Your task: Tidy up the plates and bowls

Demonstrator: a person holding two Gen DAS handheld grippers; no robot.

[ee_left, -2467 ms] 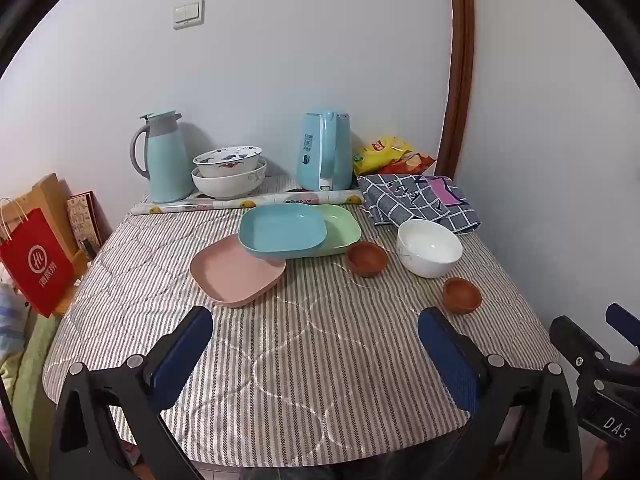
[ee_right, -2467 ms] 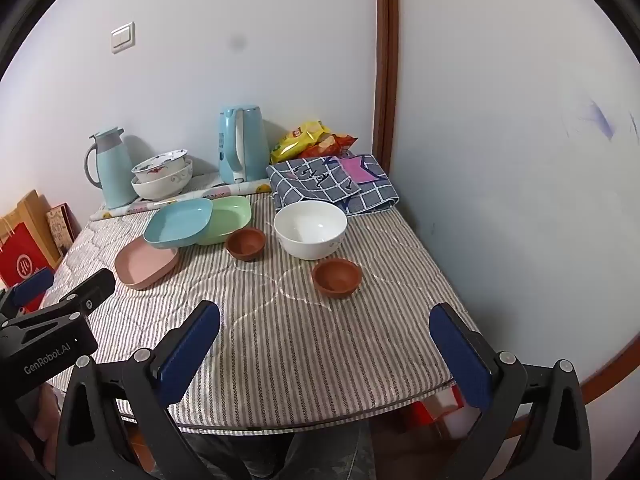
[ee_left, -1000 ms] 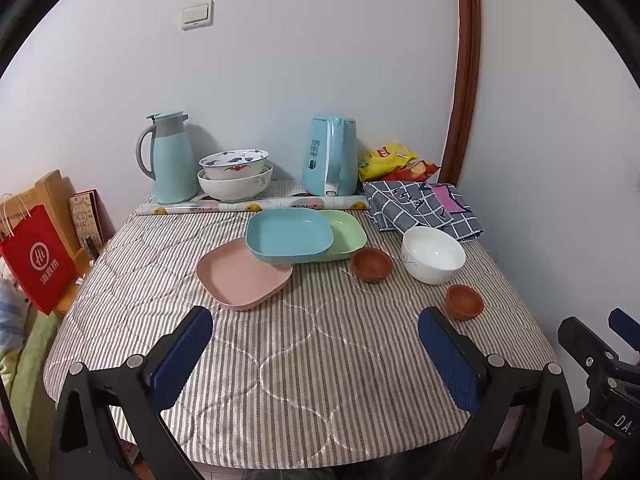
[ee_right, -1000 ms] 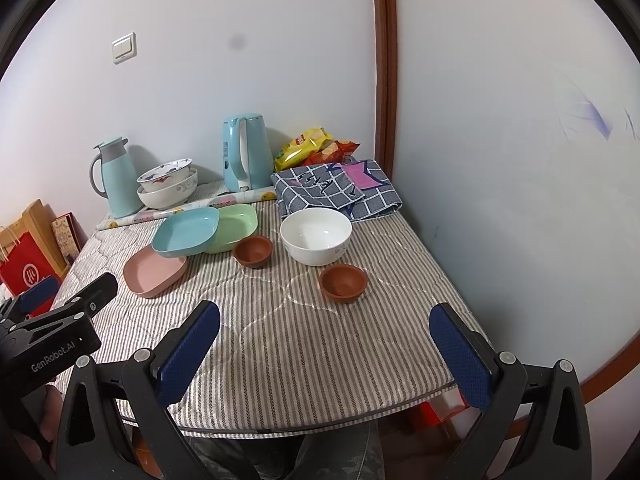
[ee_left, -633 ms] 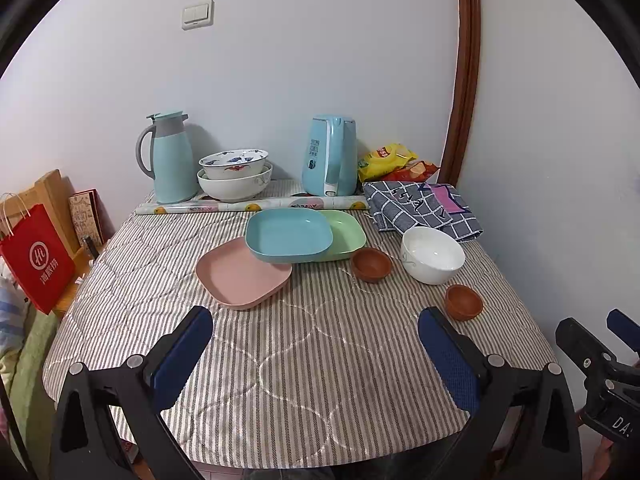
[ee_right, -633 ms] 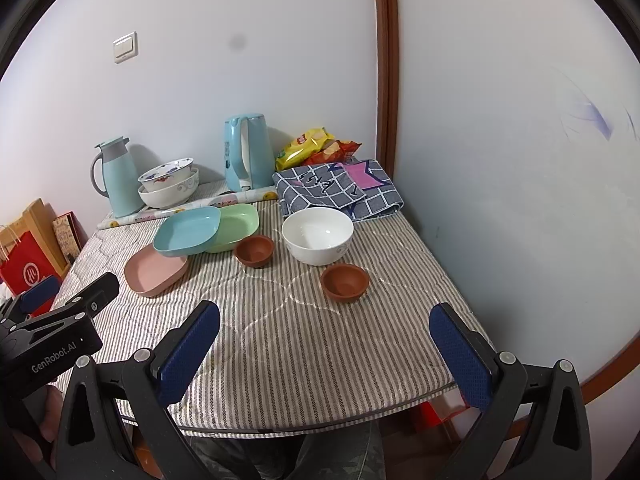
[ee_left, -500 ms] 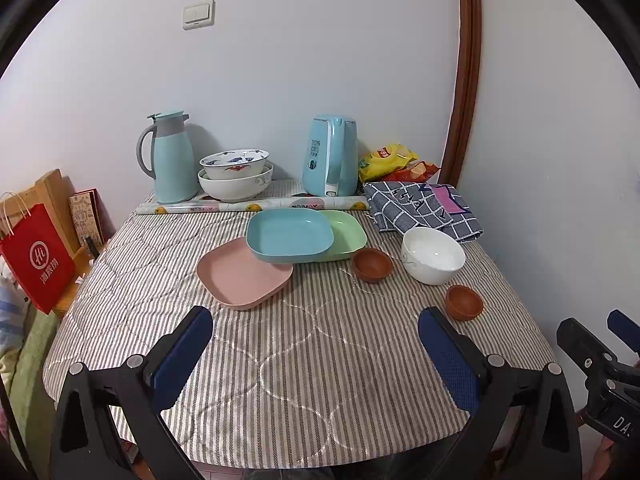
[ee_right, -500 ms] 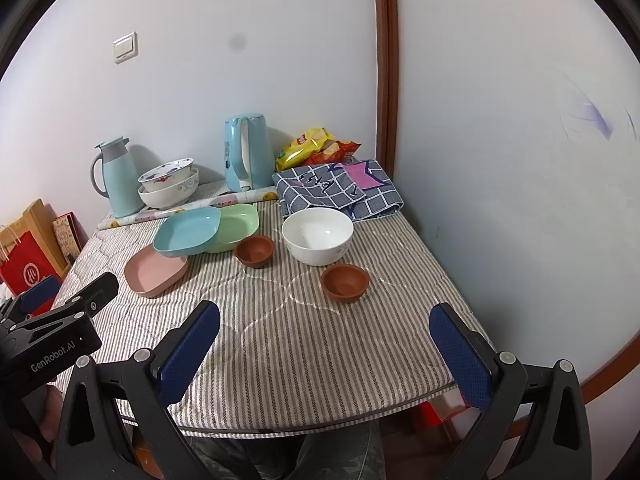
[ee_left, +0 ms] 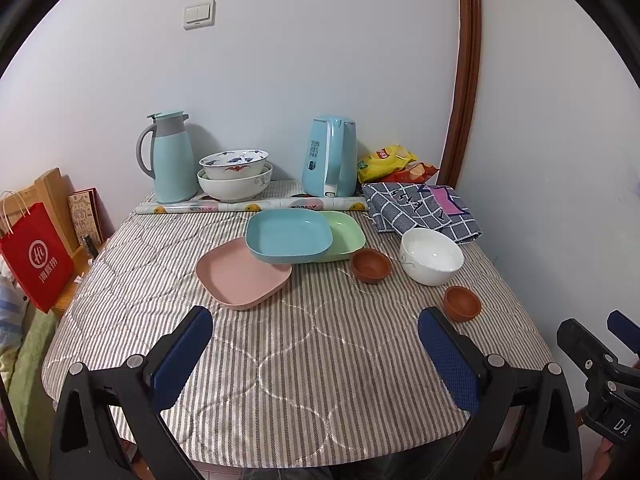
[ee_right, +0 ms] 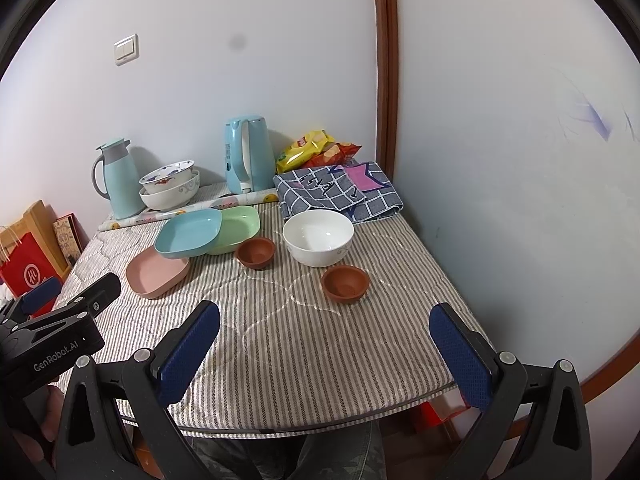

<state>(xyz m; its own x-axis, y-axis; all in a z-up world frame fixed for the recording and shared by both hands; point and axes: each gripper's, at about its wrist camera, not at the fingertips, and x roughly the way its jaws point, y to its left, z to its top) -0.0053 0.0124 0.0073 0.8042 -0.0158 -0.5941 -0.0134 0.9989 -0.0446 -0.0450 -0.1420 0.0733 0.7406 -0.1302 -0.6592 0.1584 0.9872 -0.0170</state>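
Both grippers hover off the worktop's (ee_left: 304,360) near edge, left gripper (ee_left: 316,344) and right gripper (ee_right: 326,340) fingers spread wide, holding nothing; likely surveying before a first pick. Blue plate (ee_left: 289,234) overlaps pink plate (ee_left: 242,276) and green plate (ee_left: 346,232) mid-worktop; white bowl (ee_right: 318,238) and two brown bowls (ee_right: 345,283) sit toward the right edge

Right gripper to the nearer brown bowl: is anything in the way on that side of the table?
Nothing visible. The right gripper is open and empty at the table's near edge, and only bare striped cloth lies between it and the nearer brown bowl. The white bowl sits behind that bowl, apart from it.
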